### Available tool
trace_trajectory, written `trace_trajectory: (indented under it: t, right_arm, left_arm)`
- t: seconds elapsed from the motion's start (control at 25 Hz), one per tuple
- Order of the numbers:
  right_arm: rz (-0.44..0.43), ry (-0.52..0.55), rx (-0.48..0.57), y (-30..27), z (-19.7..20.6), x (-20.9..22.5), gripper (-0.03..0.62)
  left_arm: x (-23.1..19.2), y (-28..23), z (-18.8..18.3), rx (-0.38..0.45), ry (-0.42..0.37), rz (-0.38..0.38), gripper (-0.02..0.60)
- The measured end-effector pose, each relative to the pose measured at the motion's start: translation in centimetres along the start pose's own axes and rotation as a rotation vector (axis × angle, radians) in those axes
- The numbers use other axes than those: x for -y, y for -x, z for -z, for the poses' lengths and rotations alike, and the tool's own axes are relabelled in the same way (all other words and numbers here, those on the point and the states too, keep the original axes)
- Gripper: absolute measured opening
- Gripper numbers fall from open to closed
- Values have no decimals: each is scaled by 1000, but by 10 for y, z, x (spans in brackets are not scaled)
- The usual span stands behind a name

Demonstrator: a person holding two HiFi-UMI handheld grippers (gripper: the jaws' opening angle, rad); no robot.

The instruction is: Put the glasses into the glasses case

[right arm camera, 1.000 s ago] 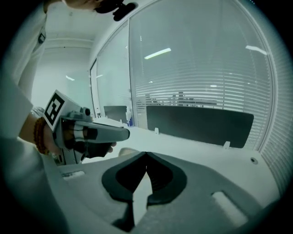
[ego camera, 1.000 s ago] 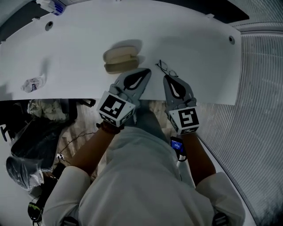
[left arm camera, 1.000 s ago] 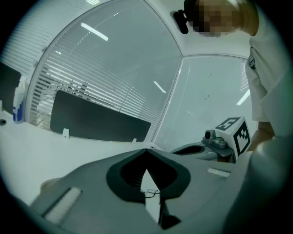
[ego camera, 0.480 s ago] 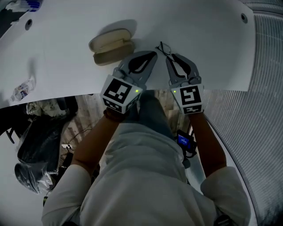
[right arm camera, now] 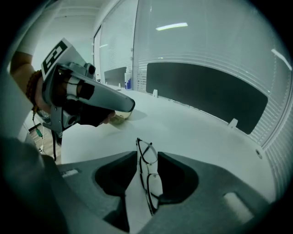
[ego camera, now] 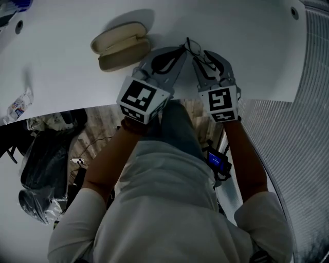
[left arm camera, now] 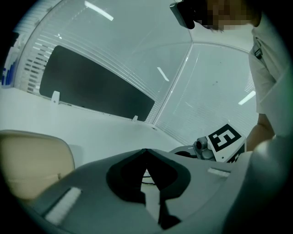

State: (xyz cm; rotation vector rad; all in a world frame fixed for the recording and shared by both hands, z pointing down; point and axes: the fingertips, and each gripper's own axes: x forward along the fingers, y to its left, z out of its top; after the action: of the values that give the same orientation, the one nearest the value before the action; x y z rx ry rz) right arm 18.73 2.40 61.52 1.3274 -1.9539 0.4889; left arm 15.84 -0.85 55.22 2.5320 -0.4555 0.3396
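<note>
The thin dark-framed glasses (ego camera: 194, 48) (right arm camera: 149, 173) stand on edge on the white table (ego camera: 247, 61). My right gripper (ego camera: 204, 55) (right arm camera: 147, 157) points down at them. Its jaws are opening, with the glasses in the gap between them, close to the right jaw and with bare table showing on the other side. The beige glasses case (ego camera: 121, 46) (left arm camera: 32, 164) lies open to the left. My left gripper (ego camera: 180, 50) (left arm camera: 146, 151) is shut on nothing, its tips just left of the glasses and right of the case.
A crumpled clear wrapper (ego camera: 15, 105) lies near the table's left front edge. Dark bags (ego camera: 41, 154) sit on the floor below that edge. A dark panel (right arm camera: 206, 91) runs along the table's far side. A small hole (ego camera: 294, 11) marks the far right corner.
Both grippers have come down and forward onto the table. The right one, shut before, now has its jaws apart around the glasses. The left tips now sit beside the glasses.
</note>
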Motion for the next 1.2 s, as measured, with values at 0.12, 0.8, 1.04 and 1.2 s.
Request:
trace_trajectory:
  t: [0.12, 0.8, 1.04, 1.2]
  right_arm:
    - [10, 43, -23, -6, 10, 2, 129]
    - [80, 109, -18, 6, -2, 22, 17]
    - [92, 104, 45, 42, -38, 21, 17]
    - [101, 124, 82, 66, -62, 19, 17]
  left_arm:
    - [-4, -2, 3, 0, 1, -10, 3]
    - [-2, 7, -3, 9, 25, -19, 3]
    - [11, 28, -20, 15, 23, -22, 3]
    - [16, 42, -40, 37, 4, -34, 3]
